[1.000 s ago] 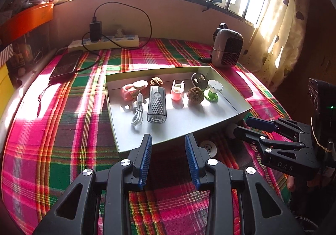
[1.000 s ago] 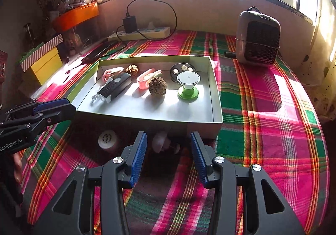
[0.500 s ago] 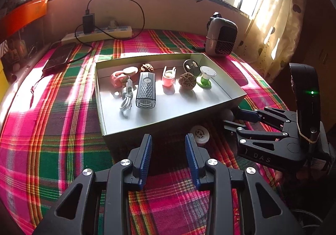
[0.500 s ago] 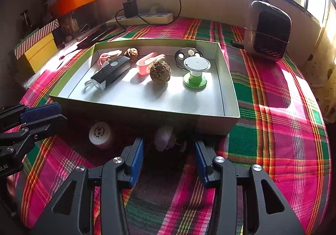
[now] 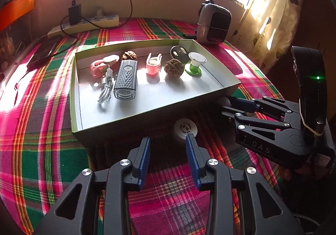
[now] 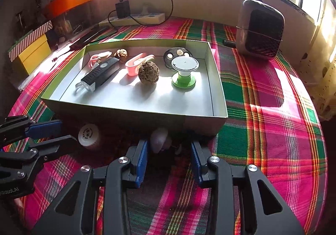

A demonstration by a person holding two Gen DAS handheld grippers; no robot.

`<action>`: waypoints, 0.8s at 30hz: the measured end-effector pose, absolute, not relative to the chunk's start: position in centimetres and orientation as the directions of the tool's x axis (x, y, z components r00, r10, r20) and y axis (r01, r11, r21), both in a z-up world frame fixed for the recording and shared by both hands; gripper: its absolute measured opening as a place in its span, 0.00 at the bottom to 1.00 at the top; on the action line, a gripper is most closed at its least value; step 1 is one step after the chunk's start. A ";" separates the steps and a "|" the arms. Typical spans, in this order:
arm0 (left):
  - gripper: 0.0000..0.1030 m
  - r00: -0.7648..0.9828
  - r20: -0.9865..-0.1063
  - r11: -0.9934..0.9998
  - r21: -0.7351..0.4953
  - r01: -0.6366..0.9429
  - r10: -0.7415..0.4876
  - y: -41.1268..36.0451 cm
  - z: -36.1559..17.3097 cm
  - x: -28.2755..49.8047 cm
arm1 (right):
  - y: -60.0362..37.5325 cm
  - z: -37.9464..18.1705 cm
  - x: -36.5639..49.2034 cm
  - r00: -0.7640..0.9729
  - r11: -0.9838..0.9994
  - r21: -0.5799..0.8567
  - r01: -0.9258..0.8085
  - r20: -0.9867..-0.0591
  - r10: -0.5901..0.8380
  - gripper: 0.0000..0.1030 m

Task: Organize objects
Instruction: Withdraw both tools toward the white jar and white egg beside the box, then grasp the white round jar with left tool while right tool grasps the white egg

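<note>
Right wrist view: right gripper (image 6: 169, 156) closing around the small pale rounded object (image 6: 160, 140), jaws not yet clamped.
Left gripper (image 5: 168, 146) gapes empty near the white round cap (image 5: 185, 127); crowded against the grey cardboard tray (image 6: 197, 118), the object may squirt free.

Right gripper (image 6: 169, 154) closing around pale object (image 6: 160, 140) beside box (image 6: 218, 96).

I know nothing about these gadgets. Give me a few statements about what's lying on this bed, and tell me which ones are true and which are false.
1. The green-and-white spool stands inside the box. True.
2. The white round cap lies inside the box. False: it lies on the plaid cloth, in front of the box.
3. A black charger is plugged into the power strip. True.
4. The small heater stands in the box. False: it stands on the cloth beyond the box.
</note>
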State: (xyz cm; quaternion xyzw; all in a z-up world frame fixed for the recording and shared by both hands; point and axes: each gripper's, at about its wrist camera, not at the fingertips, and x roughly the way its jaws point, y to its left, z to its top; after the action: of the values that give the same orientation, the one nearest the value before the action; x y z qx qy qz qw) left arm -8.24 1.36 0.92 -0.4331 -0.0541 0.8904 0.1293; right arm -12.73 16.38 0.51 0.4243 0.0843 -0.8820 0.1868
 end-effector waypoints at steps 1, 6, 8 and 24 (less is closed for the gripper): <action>0.32 -0.589 -0.758 -0.960 -0.209 -0.188 0.281 1.6 0.9 -8.4 | 16.6 0.5 -12.8 -0.568 -0.916 0.018 0.400 -0.780 -0.264 0.32; 0.33 -0.577 -0.768 -0.959 -0.179 -0.221 0.276 3.1 0.8 -9.0 | 17.3 0.6 -12.7 -0.566 -0.916 0.031 0.399 -0.778 -0.273 0.32; 0.34 -0.575 -0.773 -0.960 -0.167 -0.225 0.269 3.5 0.7 -9.2 | 17.5 0.6 -12.7 -0.566 -0.917 0.034 0.397 -0.777 -0.274 0.32; 0.33 -0.583 -0.782 -0.973 -0.135 -0.185 0.219 4.5 0.4 -10.4 | 18.2 0.6 -12.5 -0.560 -0.916 0.061 0.396 -0.774 -0.294 0.32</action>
State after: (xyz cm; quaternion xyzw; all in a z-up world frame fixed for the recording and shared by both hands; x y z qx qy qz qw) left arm -10.44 4.53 0.38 -0.4424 -0.0195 0.8894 0.1136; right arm -12.51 18.17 0.56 0.4261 0.0599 -0.8812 0.1958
